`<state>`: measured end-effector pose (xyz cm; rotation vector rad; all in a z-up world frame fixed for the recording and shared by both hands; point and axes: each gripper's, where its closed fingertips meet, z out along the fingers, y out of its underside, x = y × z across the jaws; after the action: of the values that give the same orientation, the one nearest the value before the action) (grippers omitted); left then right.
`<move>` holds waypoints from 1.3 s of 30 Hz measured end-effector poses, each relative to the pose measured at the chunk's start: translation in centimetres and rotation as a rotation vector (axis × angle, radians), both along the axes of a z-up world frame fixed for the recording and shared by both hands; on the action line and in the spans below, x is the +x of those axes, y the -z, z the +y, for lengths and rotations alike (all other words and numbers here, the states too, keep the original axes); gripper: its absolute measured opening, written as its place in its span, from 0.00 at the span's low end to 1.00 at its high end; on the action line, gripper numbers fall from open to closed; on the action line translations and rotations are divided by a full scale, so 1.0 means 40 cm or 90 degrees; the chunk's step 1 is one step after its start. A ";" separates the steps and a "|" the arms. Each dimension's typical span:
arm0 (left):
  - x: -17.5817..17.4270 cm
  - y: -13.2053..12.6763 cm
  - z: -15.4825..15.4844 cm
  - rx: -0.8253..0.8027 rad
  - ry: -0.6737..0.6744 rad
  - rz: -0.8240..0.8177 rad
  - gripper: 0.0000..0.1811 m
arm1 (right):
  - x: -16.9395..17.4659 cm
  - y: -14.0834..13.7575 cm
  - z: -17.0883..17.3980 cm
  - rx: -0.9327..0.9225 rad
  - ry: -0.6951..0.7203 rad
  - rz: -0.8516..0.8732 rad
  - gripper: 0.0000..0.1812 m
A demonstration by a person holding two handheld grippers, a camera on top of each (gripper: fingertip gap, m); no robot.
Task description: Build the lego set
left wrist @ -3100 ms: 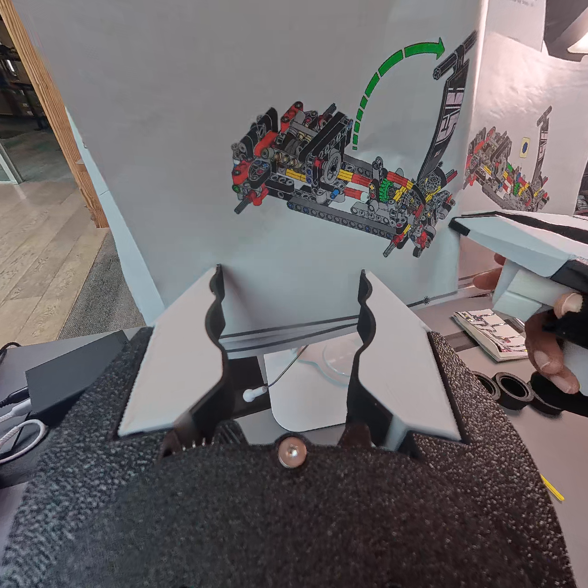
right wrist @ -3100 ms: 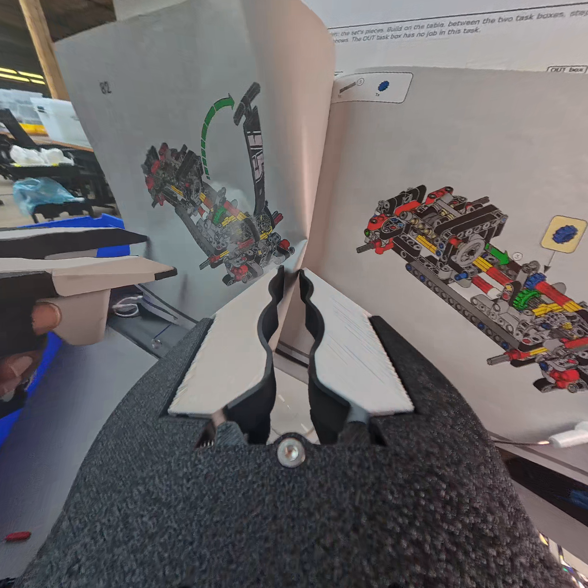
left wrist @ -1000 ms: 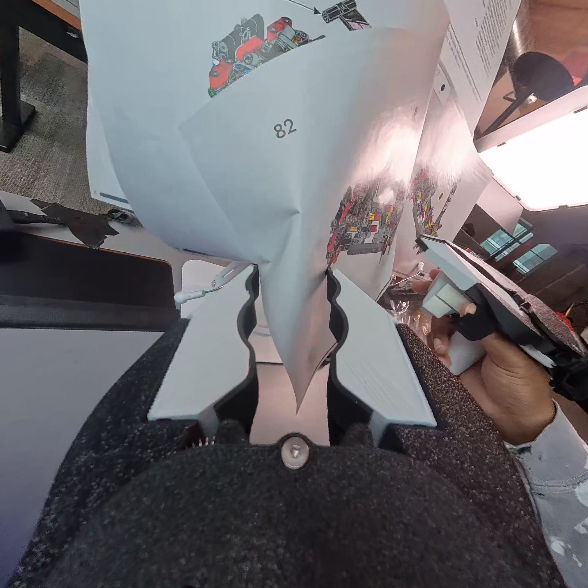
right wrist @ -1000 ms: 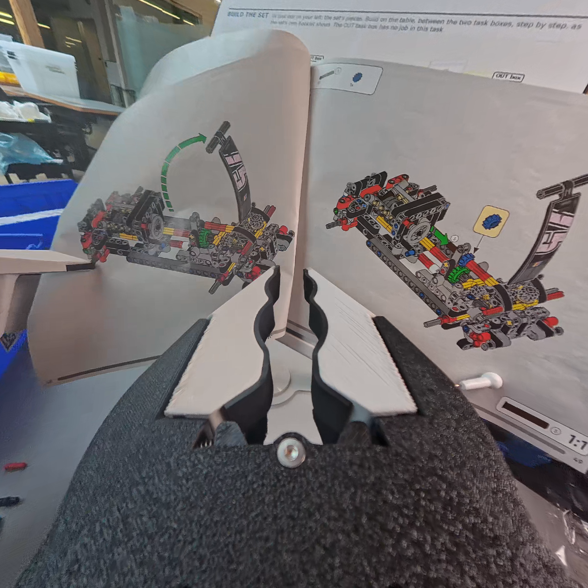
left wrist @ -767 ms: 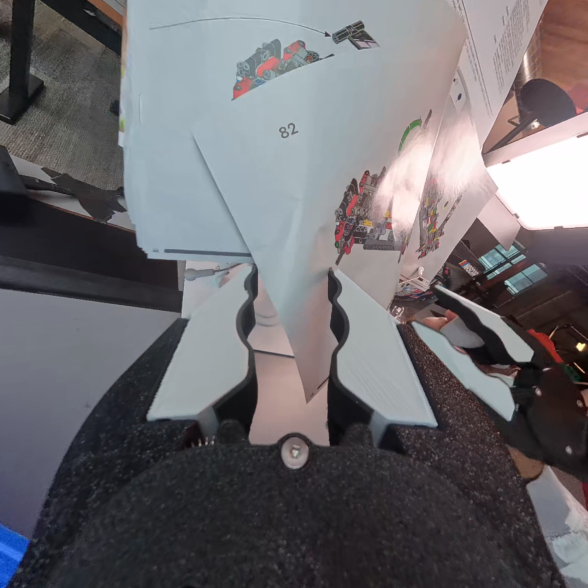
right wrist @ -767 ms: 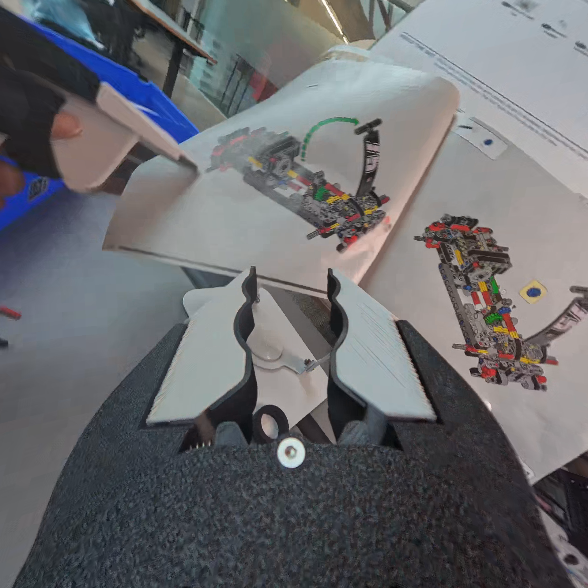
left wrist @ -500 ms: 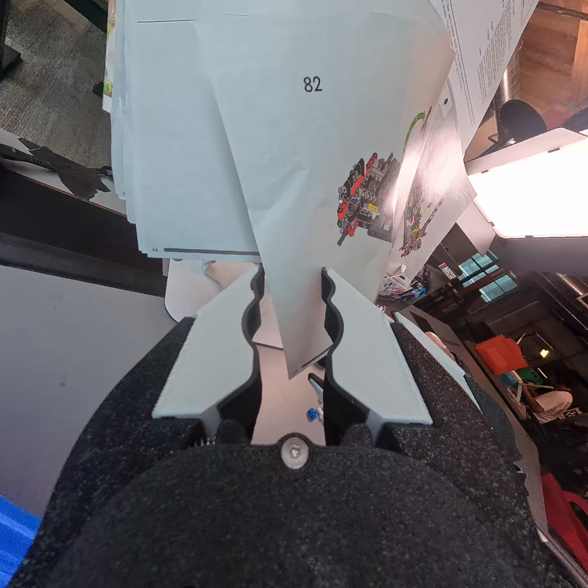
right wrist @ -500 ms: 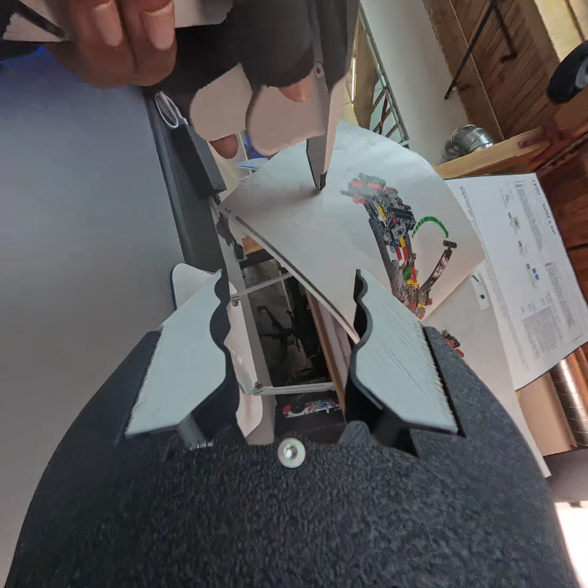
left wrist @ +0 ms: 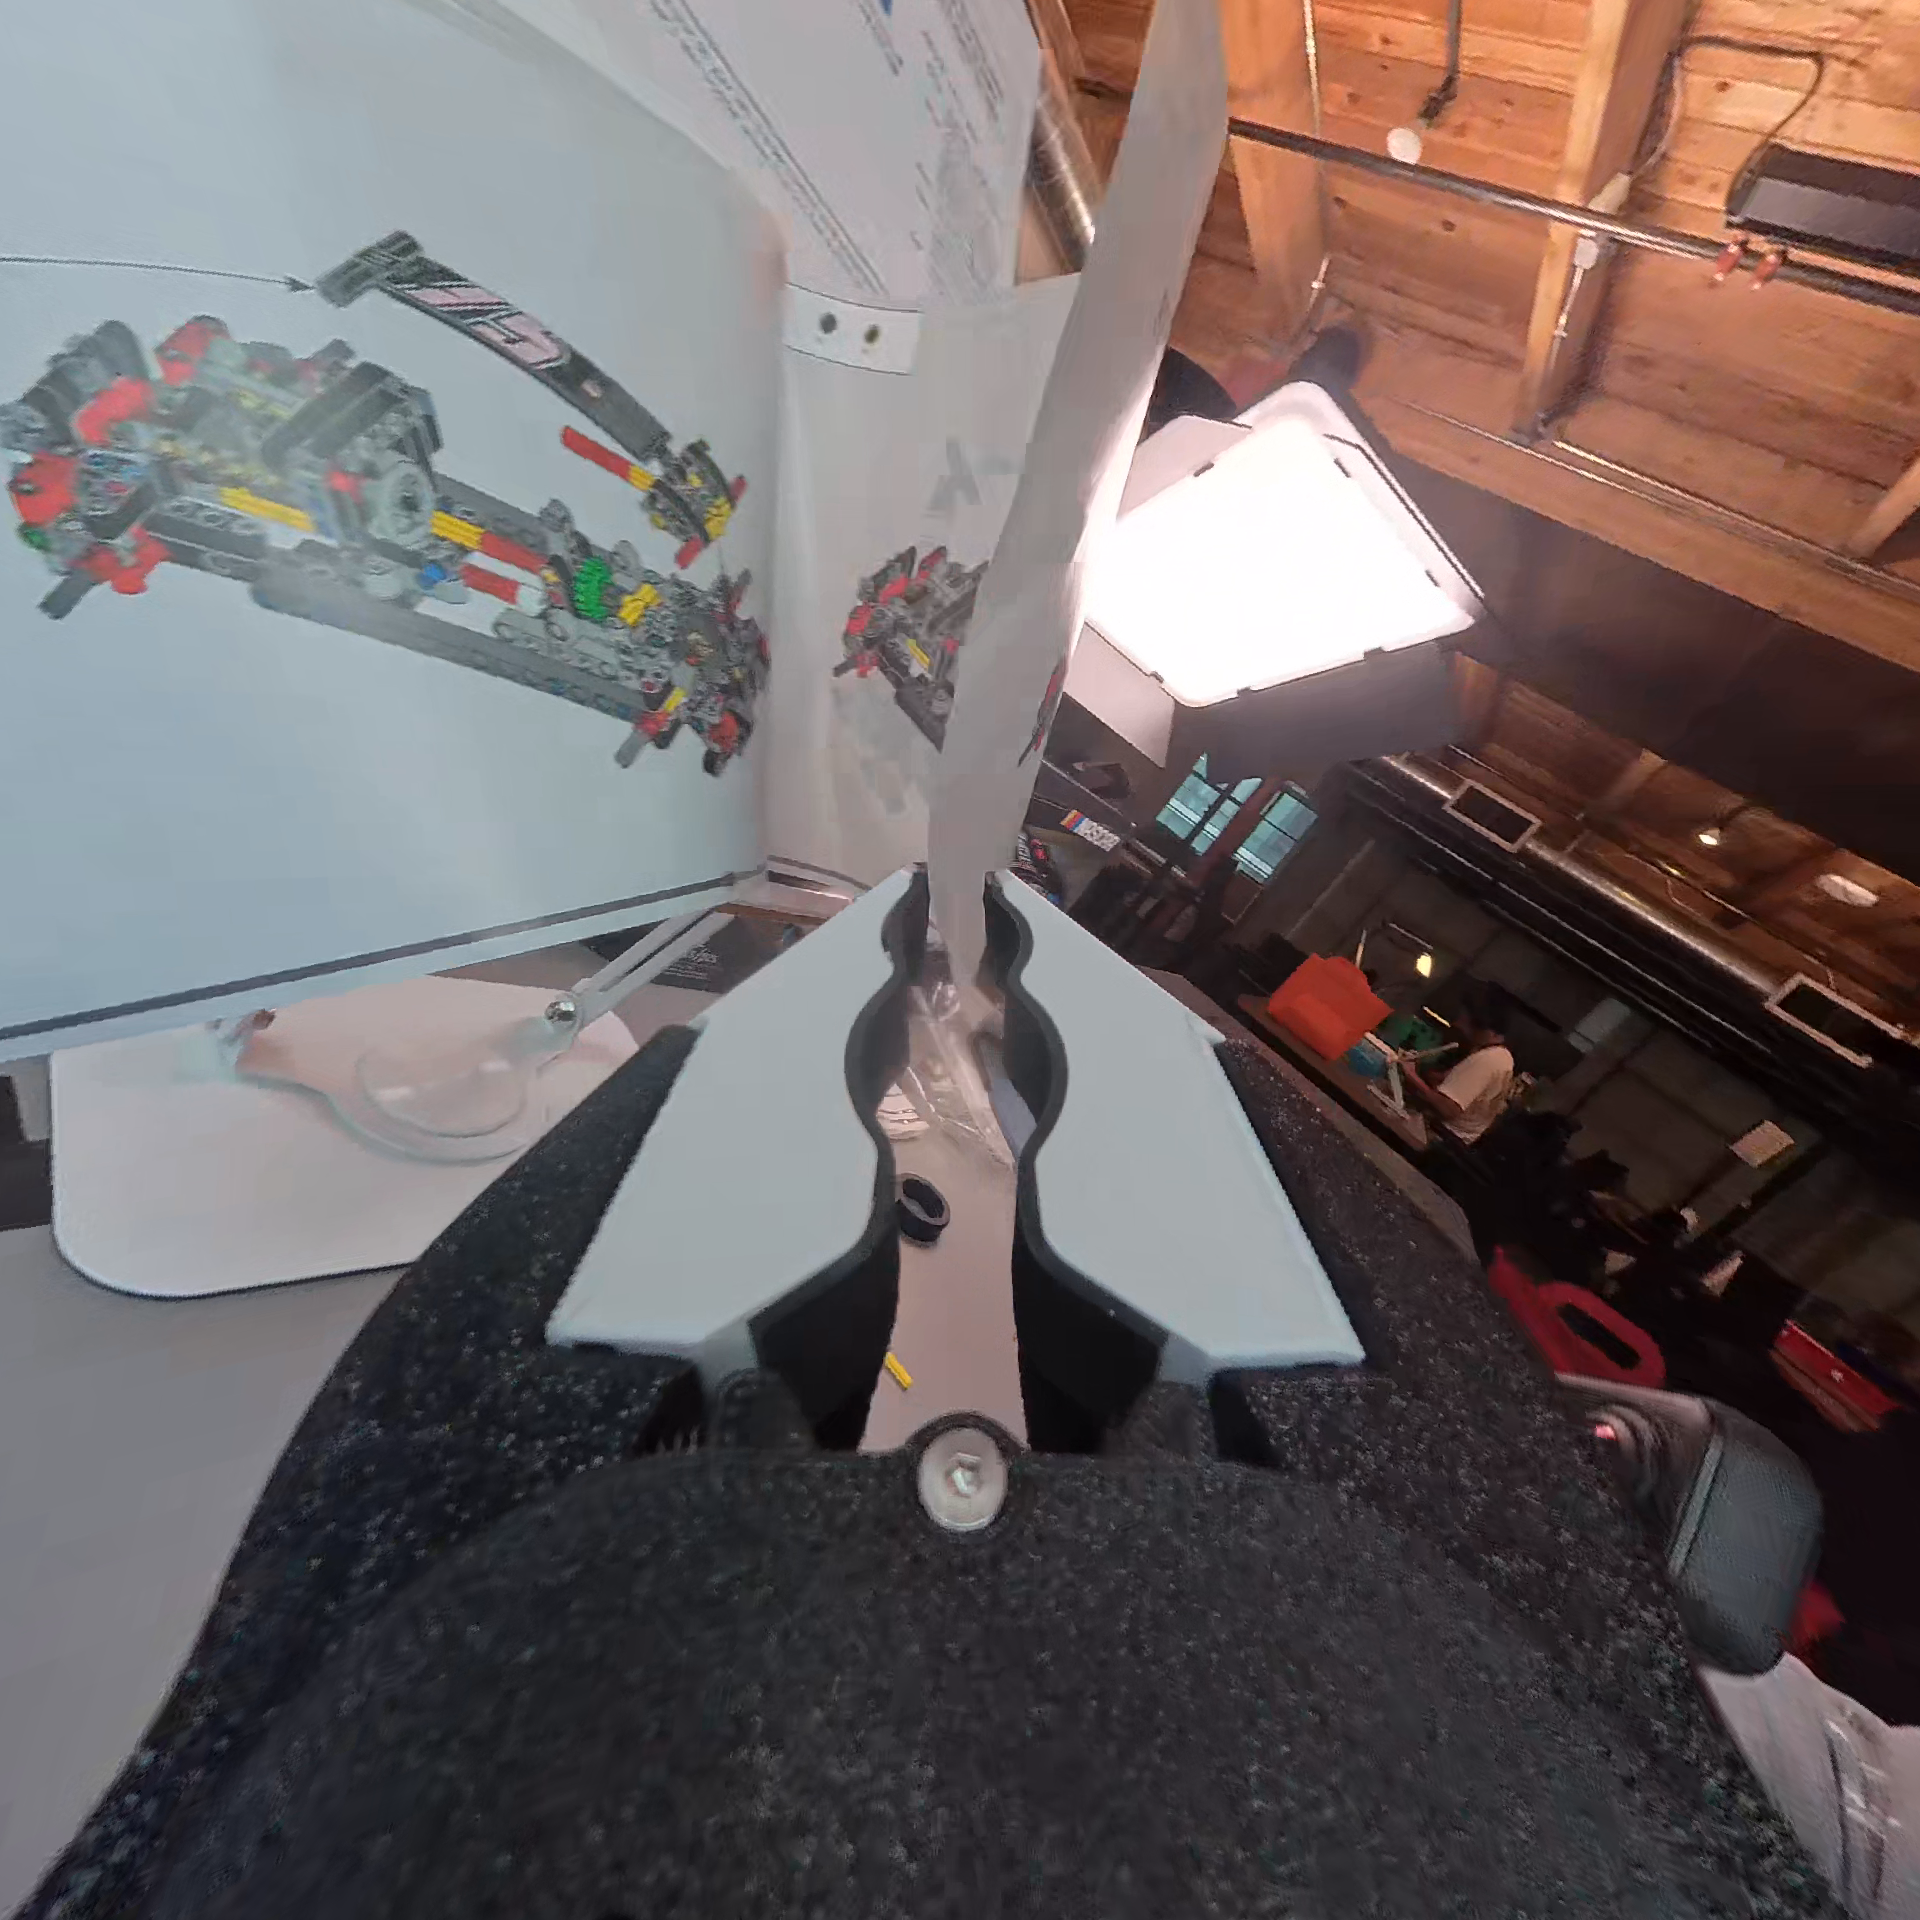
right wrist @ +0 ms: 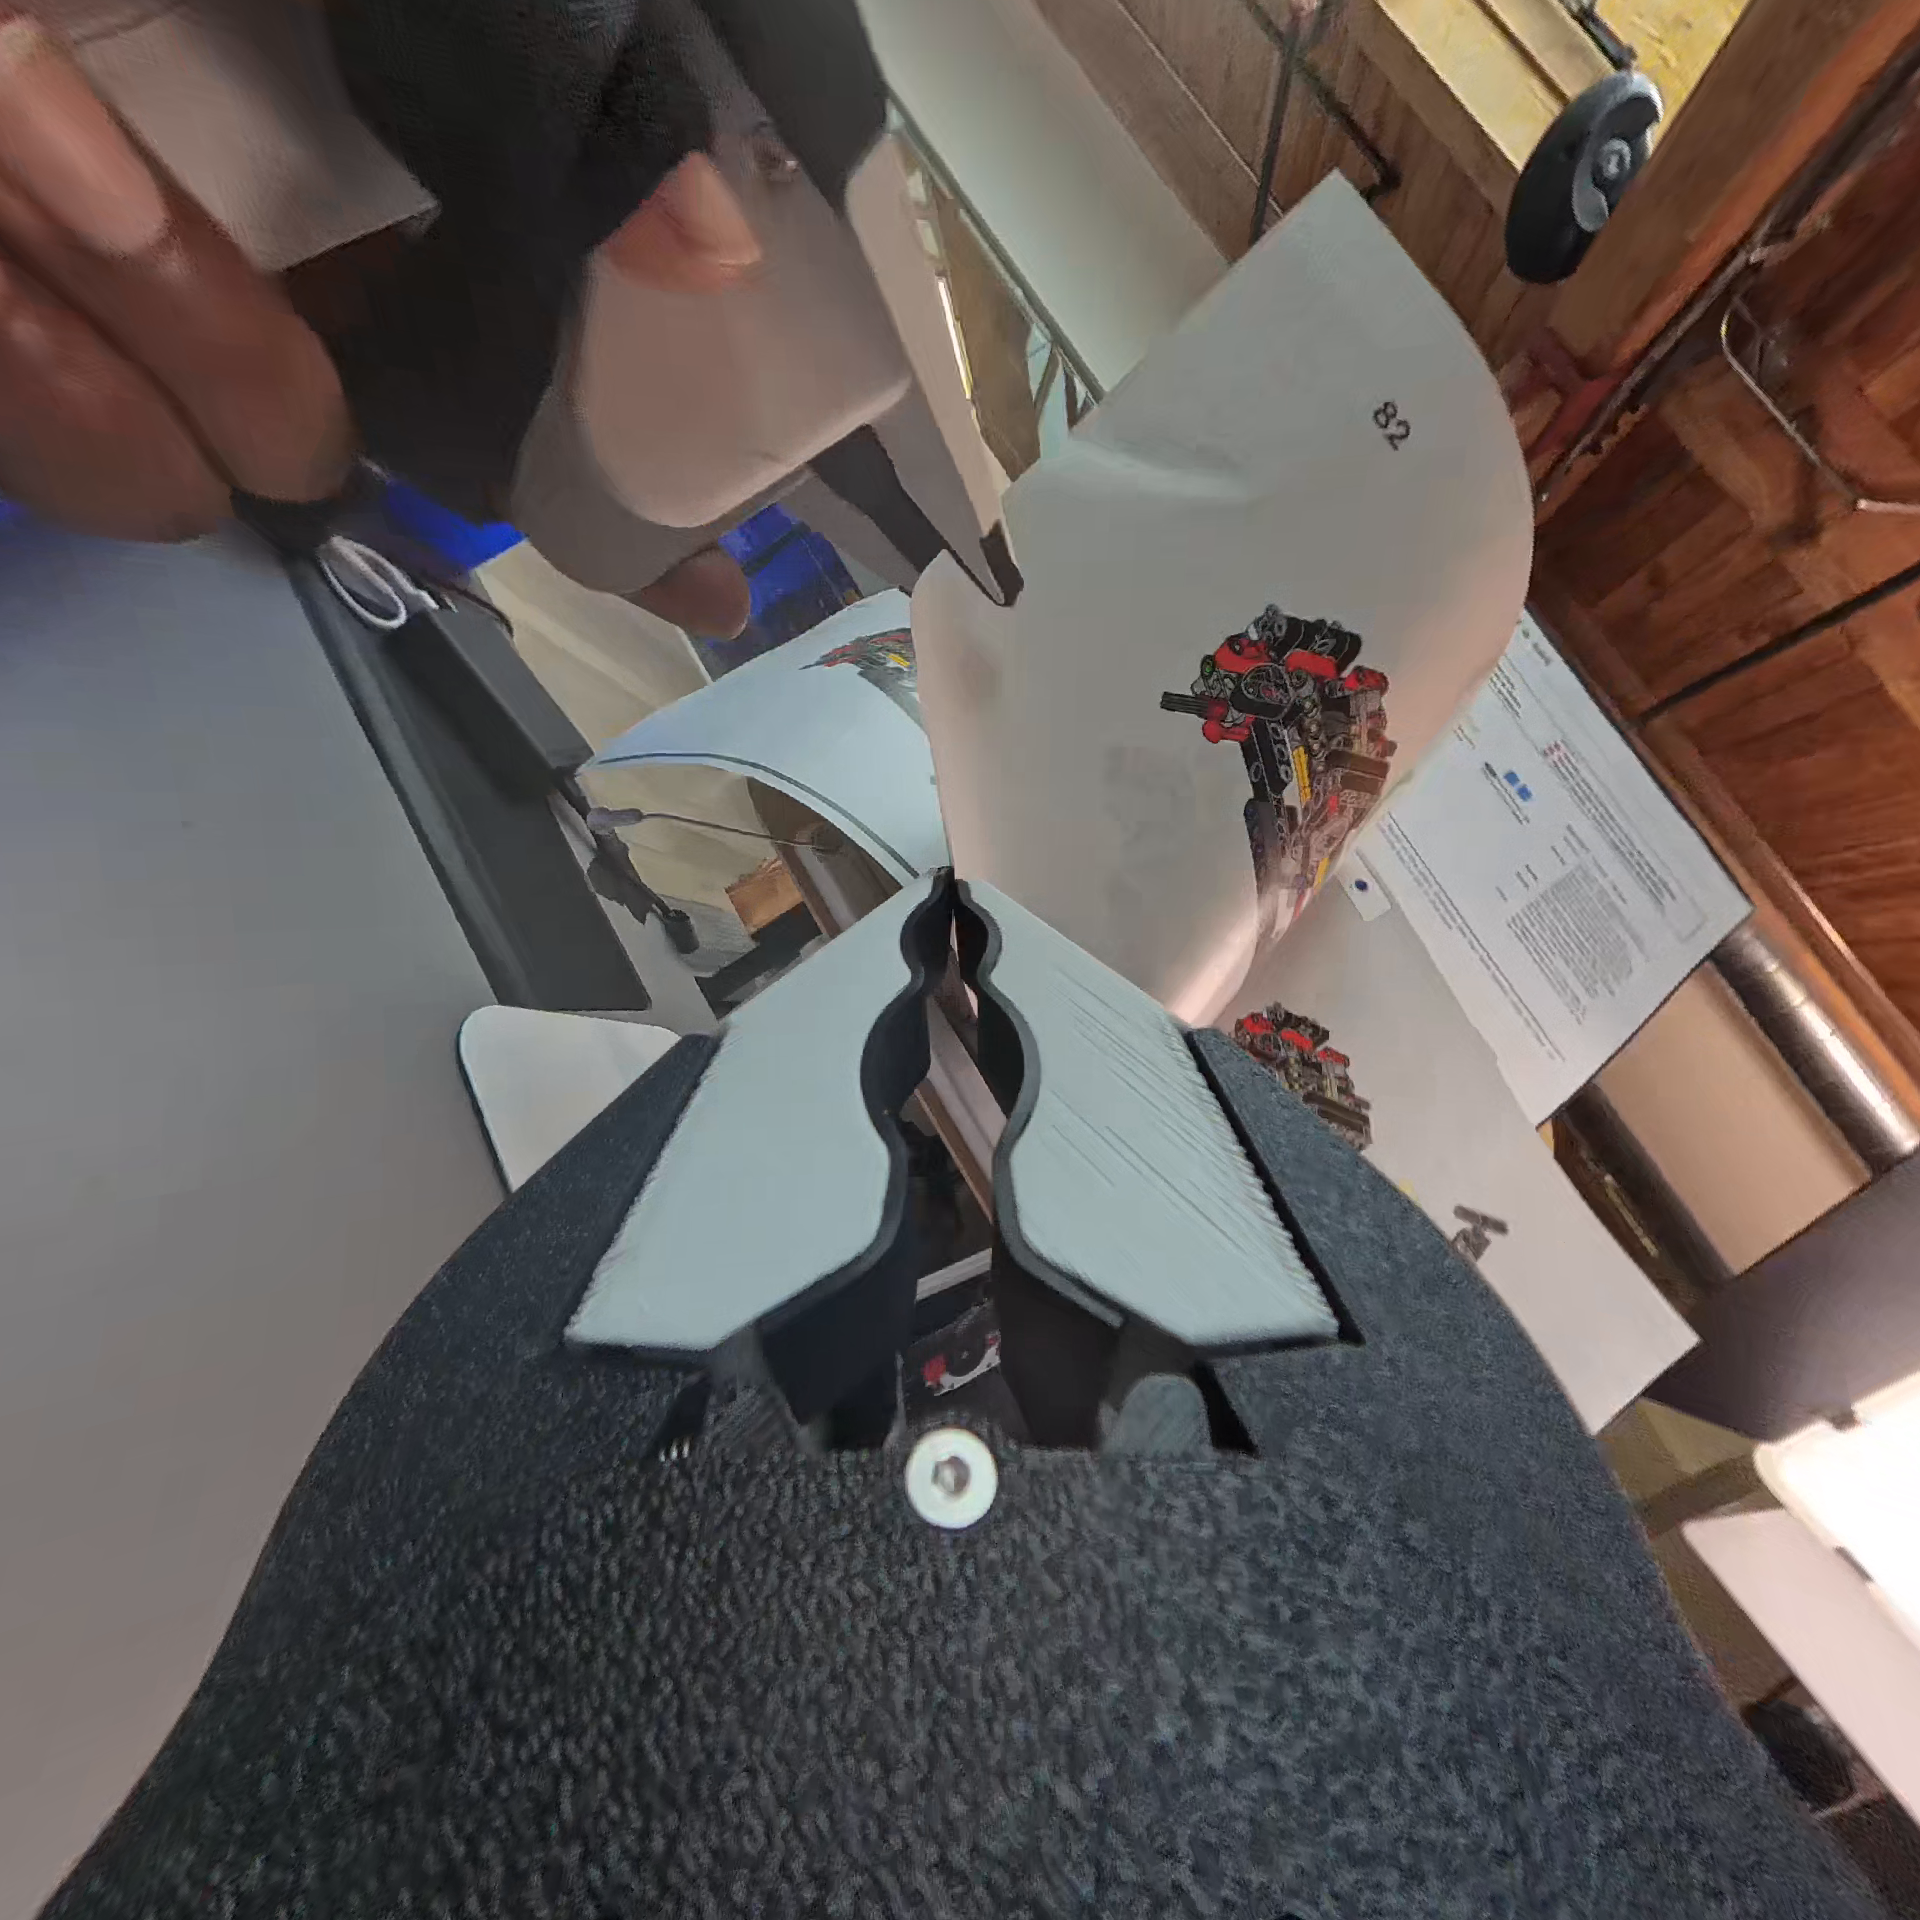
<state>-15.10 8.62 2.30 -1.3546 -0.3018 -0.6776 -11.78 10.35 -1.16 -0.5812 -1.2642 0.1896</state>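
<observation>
— Paper, thin and floppy: the page (left wrist: 1049, 499) stands lifted from the propped instruction booklet (left wrist: 364, 623), pinched by the left gripper (left wrist: 954, 902).

— And the right gripper (right wrist: 952, 883)?

— Closed too, apparently on the page's lower edge. Near the edge seems the best grip; pulling could tear it.

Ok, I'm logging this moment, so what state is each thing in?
Left gripper: shut on the page.
Right gripper: shut on the page's lower corner.
Page: lifted and curled, held between both grippers.
Instruction booklet: open, propped upright.
Black ring: lying flat.
Light panel: lit.
</observation>
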 end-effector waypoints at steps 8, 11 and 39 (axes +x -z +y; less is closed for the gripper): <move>0.080 -0.012 0.010 0.016 0.012 0.118 0.15 | 0.227 -0.128 0.163 -0.346 0.009 0.280 0.00; 0.075 0.022 0.036 -0.031 -0.019 0.162 0.15 | 0.306 -0.116 0.300 -0.468 0.065 0.353 0.00; -0.127 0.069 0.224 -0.173 -0.259 0.405 0.16 | 0.145 0.022 0.564 -0.711 0.047 0.271 0.00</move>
<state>-20.17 17.58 -0.45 -1.6282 -0.1471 0.1510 -5.96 32.91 -2.05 -1.4423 -0.6283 0.9337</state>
